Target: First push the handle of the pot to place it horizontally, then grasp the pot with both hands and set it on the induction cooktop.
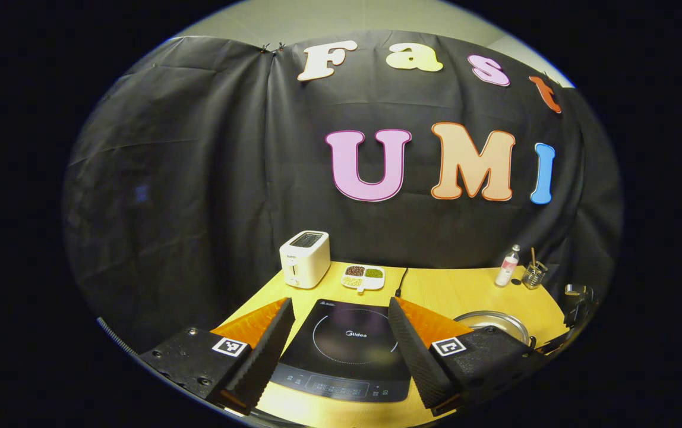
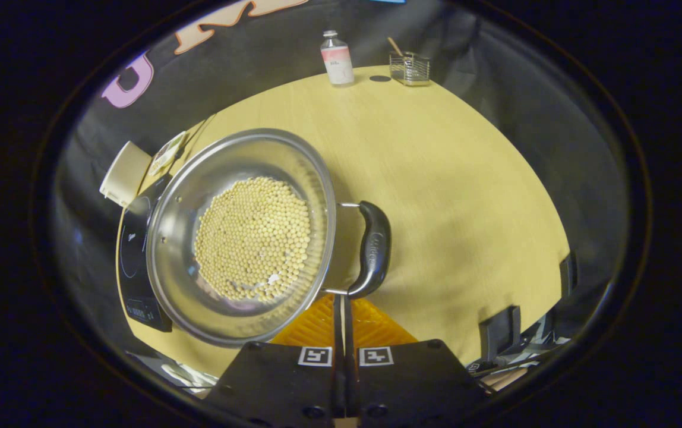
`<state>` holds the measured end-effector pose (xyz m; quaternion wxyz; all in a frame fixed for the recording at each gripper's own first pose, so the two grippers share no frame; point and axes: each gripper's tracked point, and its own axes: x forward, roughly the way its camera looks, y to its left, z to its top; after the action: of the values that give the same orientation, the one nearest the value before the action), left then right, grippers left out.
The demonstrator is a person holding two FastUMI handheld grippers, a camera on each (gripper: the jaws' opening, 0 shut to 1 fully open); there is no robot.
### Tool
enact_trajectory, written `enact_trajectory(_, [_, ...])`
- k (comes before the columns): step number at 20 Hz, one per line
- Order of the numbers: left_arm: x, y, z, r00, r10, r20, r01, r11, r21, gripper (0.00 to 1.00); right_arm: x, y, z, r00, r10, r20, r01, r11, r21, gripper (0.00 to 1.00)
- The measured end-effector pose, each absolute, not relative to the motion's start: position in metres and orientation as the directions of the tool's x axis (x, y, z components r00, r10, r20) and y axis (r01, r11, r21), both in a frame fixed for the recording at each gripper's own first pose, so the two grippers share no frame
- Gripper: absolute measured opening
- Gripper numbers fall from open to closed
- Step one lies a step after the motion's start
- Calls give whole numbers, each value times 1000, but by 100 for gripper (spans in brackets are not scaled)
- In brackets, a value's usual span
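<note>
Looking along our two grippers, we note:
Left gripper (image 1: 338, 330): we hold its black ribbed fingers spread wide, with nothing between them; they frame the cooktop.
Right gripper (image 2: 344, 309): its orange fingers are pressed together with no gap we can see and nothing between them, just below the pot's handle; we cannot tell whether the tips touch it.
Pot (image 2: 240, 235): a round, shiny steel pot, its bottom covered with small pale yellow beans. In the right gripper view it stands on the table, just beside the cooktop and partly hiding it. In the left gripper view its rim (image 1: 492, 324) shows behind the right-hand finger.
Handle (image 2: 372, 248): a black curved grip on two metal wires, on the side of the pot away from the cooktop.
Cooktop (image 1: 347, 351): a flat black induction plate with a ringed circle, bare on top.
Table (image 2: 454, 196): a light yellow wooden top.
Back edge: a white toaster (image 1: 305, 258), a white divided dish of grains (image 1: 363, 277), a small clear bottle (image 1: 507, 266) and a wire holder (image 1: 533, 275).
</note>
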<state>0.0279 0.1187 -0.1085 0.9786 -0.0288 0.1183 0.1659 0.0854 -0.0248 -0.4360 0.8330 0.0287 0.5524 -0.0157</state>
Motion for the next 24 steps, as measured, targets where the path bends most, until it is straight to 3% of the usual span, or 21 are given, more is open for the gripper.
enact_trajectory(13, [38,88,-113,880,391,-271,-404,915,8,97,143,-36,-434,400,54,-915,-24,999,49,2])
enact_trajectory(17, [43,84,-117,870,407,-280,-425,905,-4,97,142,-37,-432,367,73,-927,-55,997,57,0])
enact_trajectory(19, [47,79,-121,866,404,-294,-428,903,-21,97,137,-49,-426,341,65,-938,-64,997,46,8])
enact_trajectory(22, [51,70,-126,865,390,-316,-422,906,-38,98,134,-62,-411,313,116,-943,-43,993,108,70])
enact_trajectory(24, [56,64,-131,867,374,-329,-408,912,-41,97,143,-66,-395,339,158,-927,1,986,168,89])
